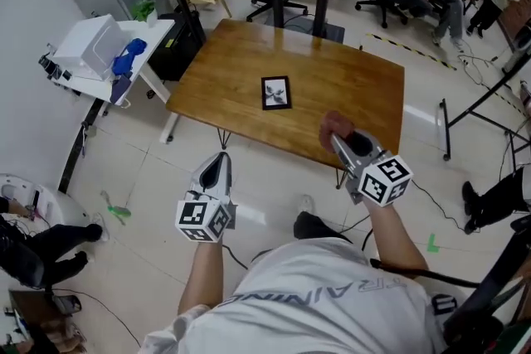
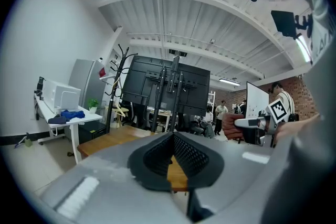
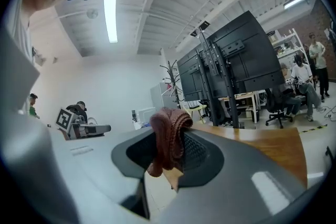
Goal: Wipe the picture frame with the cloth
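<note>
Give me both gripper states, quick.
Left gripper: closed, nothing between its jaws.
Right gripper: closed on the brown cloth.

Left claw (image 1: 221,162) closed and empty; right claw (image 1: 340,140) clamped on cloth (image 1: 332,125).

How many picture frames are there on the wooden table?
1. The frame lies flat near the middle of the table. The cloth in the right gripper covers a bit of the near edge, so something small might be hidden there.
</note>
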A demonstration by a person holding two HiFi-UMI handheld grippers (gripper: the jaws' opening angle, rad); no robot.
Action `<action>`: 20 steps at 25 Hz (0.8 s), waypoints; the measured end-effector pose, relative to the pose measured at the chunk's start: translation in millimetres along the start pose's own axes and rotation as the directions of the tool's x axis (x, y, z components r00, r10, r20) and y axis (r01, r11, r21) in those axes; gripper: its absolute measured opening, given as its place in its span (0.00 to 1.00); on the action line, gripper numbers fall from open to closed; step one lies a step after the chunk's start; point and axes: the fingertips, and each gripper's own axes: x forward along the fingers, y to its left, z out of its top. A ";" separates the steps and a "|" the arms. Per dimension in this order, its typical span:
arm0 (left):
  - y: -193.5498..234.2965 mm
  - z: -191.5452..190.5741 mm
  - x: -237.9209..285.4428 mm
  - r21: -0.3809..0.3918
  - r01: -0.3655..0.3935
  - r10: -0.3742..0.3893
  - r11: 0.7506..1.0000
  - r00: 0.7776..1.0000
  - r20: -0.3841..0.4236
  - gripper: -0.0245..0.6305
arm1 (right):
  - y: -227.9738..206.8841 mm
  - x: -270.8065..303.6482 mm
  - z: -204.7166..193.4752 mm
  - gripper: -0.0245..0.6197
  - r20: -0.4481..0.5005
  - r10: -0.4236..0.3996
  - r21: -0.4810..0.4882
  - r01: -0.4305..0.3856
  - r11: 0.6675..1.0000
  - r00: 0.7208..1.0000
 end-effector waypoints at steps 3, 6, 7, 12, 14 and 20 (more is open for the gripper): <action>3.3 11.5 45.8 0.008 -0.020 0.020 1.000 1.000 -0.001 0.04 | -39.6 29.1 13.1 0.21 0.001 0.023 0.015 -0.023 1.000 1.000; 7.9 21.1 93.3 0.006 -0.033 0.033 0.999 0.999 -0.003 0.04 | -76.9 57.5 25.6 0.21 -0.003 0.039 0.031 -0.039 0.999 0.999; 8.5 24.6 107.7 0.006 -0.034 0.034 0.999 0.999 -0.001 0.04 | -88.4 65.9 29.5 0.21 -0.004 0.043 0.036 -0.043 0.998 0.999; 8.4 33.5 161.2 0.014 -0.027 0.027 1.000 1.000 0.003 0.04 | -135.6 100.0 39.1 0.21 -0.007 0.049 0.062 -0.048 0.997 0.999; 11.8 35.7 176.3 0.017 -0.022 0.022 1.000 1.000 -0.004 0.04 | -145.9 112.6 40.1 0.21 -0.009 0.049 0.078 -0.048 0.996 0.999; 35.9 39.3 215.5 0.001 -0.005 0.005 1.000 1.000 -0.017 0.04 | -158.5 151.2 37.9 0.21 -0.038 0.056 0.081 -0.053 0.995 0.998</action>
